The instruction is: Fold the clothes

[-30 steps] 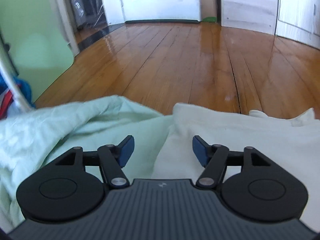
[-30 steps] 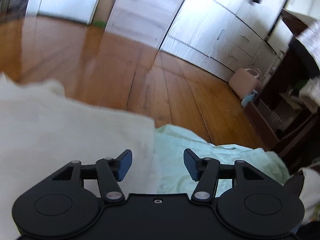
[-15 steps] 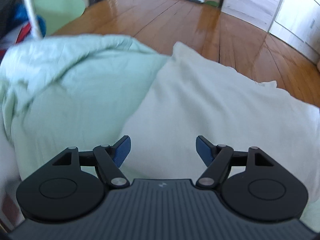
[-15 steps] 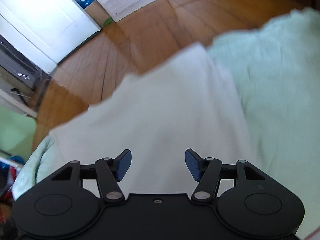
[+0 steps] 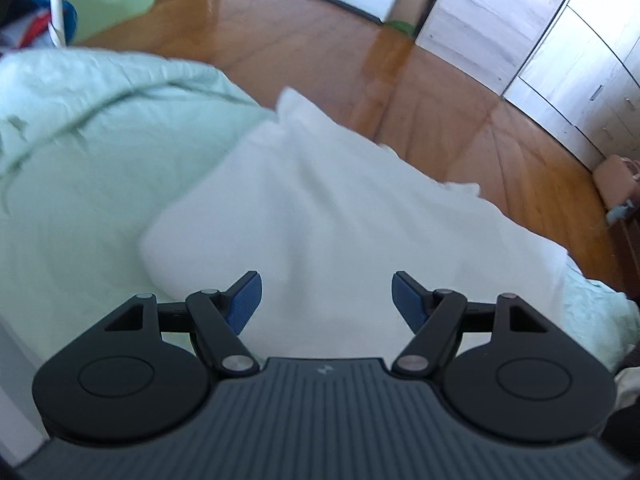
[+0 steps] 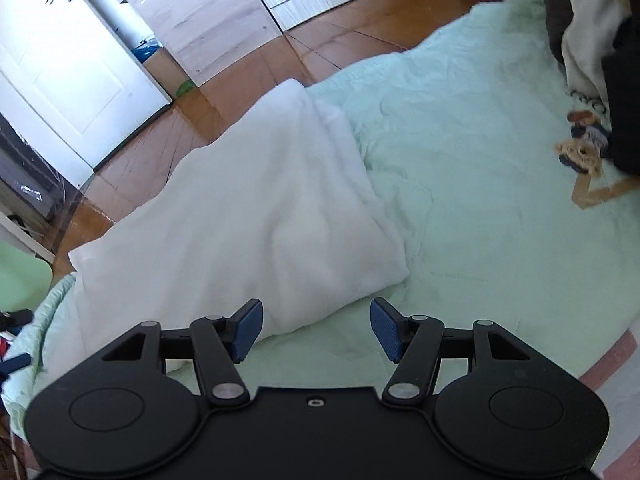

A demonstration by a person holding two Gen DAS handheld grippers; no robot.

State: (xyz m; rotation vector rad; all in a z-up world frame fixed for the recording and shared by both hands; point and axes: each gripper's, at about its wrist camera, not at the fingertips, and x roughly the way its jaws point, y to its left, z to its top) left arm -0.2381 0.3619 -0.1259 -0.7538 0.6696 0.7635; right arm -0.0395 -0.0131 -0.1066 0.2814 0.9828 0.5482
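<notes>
Clothing to fold is one white garment. It lies flat and already doubled over on the mint green sheet, which I take as the landmark. The garment is on the sheet's side toward the wooden floor, and its far edge hangs over the sheet's border, so a white corner stands out against the floor boards. The near rounded edge of the garment rests well inside the sheet.

The left tongs hover above the garment, nearer to the sheet's crumpled left part. Their jaws are spread apart, and only white fabric is seen in the gap below; the blue pads press on nothing. The picture from this side is a little blurred.

The right tongs are above the sheet's near part, just beside the garment's near edge. Their jaws also stand released, with the left pad over the white edge and the right pad over bare green sheet. Nothing is grasped.

At the sheet's far right side lies a pile of other clothes, dark and cream, and beside it a small printed figure rests on the green fabric. Beyond the sheet, across the floor, stand a white door and pale wooden cabinets.
</notes>
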